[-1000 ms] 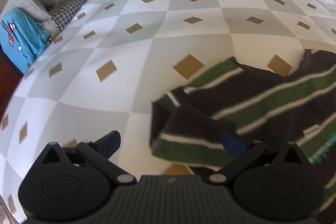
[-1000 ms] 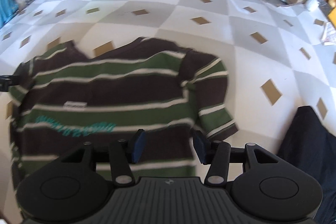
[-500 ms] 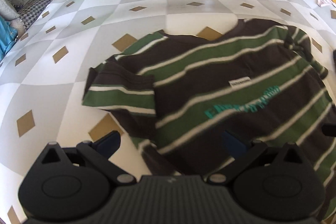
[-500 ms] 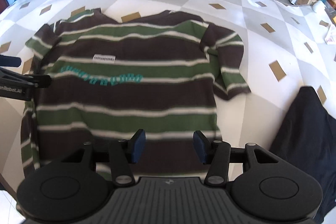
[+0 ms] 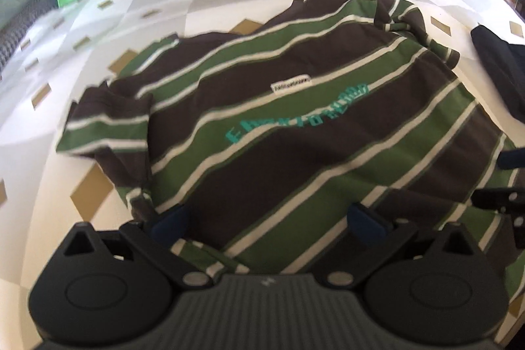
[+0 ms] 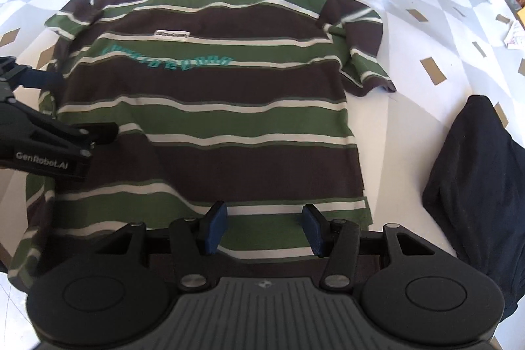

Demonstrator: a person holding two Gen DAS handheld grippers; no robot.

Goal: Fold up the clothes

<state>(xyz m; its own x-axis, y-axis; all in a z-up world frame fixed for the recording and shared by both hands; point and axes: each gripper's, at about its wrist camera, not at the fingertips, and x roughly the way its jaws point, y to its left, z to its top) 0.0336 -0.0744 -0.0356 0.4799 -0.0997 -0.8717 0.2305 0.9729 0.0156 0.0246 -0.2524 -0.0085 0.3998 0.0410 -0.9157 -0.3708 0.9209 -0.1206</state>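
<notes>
The striped T-shirt (image 6: 210, 107) lies flat on the checked tablecloth (image 6: 410, 31), collar far, hem nearest me. My right gripper (image 6: 264, 227) hangs open over the hem's right part; my left gripper (image 5: 267, 222), also open and empty, sits over its left edge.

Black ribbed left gripper (image 5: 267, 223), blue-padded jaws, silver screws; matching right gripper (image 6: 264, 227).

surface: checkered cloth (image 6: 410, 61) | on it: striped T-shirt (image 6: 210, 107) spread flat; dark garment (image 6: 472, 173) beside it
</notes>
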